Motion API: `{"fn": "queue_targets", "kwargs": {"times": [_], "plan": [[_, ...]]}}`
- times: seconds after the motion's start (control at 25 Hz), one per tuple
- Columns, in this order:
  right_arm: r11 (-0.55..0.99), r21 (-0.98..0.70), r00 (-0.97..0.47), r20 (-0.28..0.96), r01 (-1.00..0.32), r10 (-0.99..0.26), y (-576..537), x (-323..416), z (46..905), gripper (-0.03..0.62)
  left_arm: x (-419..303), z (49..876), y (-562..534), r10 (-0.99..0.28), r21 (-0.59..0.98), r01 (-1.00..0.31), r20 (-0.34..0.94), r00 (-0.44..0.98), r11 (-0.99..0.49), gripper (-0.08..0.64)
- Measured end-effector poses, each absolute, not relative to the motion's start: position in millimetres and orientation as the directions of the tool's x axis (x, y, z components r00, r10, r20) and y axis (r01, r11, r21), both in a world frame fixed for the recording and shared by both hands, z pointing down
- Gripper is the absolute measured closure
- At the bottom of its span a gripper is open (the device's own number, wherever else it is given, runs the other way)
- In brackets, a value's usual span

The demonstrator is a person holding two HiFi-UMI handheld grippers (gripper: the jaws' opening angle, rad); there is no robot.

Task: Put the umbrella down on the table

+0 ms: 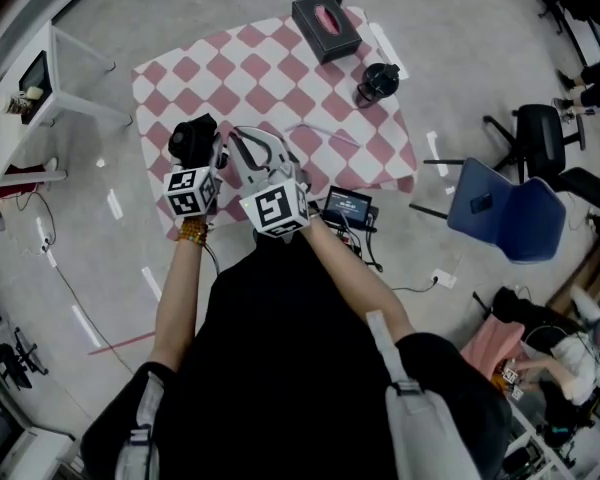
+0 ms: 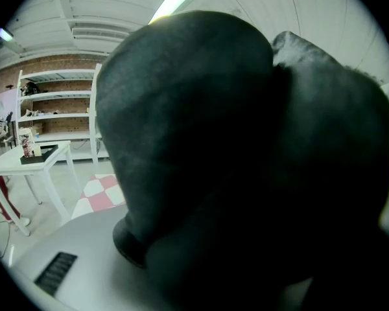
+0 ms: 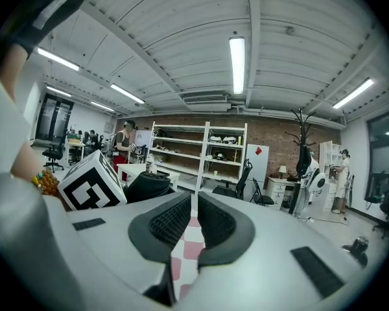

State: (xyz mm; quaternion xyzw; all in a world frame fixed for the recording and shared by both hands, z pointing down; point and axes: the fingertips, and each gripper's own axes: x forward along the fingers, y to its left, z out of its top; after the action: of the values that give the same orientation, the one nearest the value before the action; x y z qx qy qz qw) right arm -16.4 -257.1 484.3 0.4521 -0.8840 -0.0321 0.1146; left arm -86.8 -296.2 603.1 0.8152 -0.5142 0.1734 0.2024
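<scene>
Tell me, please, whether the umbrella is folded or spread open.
Folded: the umbrella is a compact black bundle in the head view, and a rolled dark mass in the left gripper view.

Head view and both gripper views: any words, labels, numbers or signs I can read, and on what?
No readable words or numbers anywhere.
On the marker cube: black-and-white square pattern, no letters.
On the small screen: lit, too small to read.
On the white panel: red diamond sign, no words.
On the umbrella: plain dark fabric, no print.
</scene>
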Motion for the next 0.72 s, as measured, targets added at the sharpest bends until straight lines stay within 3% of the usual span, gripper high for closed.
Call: {"fn": "queue_targets", "kwargs": {"times": [0.72], "plan": [[0.576, 0.166, -0.541, 0.214, -0.800, -0.813, -291, 15, 494, 0.574, -69, 640, -327, -0.732, 0.194, -0.913, 0.548, 0.404, -0.359, 0.344]]}}
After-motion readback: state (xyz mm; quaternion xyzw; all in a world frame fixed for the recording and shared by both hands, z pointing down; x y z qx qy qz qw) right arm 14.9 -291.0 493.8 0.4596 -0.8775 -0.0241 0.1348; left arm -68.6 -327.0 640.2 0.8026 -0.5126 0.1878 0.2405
